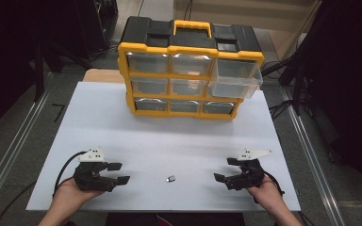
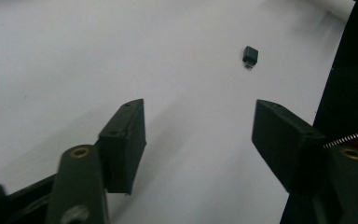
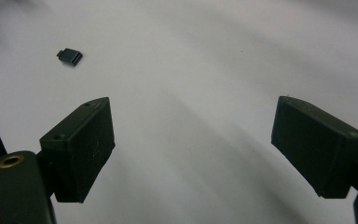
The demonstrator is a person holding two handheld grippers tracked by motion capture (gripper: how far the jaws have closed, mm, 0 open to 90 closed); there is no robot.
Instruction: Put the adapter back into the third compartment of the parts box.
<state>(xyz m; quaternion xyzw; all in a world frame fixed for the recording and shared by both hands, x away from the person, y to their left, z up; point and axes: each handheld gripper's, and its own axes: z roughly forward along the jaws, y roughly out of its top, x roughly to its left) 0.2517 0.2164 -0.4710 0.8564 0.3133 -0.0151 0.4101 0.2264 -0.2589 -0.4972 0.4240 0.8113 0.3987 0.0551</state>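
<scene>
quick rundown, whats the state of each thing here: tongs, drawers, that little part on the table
left tongs: open, holding nothing, low over the table
right tongs: open, holding nothing, low over the table
small dark part: lying loose on the white table, between the two tongs, touched by neither
top right drawer: pulled out of the organizer
other drawers: pushed in
yellow and black organizer: upright at the far side of the table

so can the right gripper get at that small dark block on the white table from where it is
Probably yes: the right gripper is open, and bare white table lies between it and the small dark block, with nothing in the way.
</scene>
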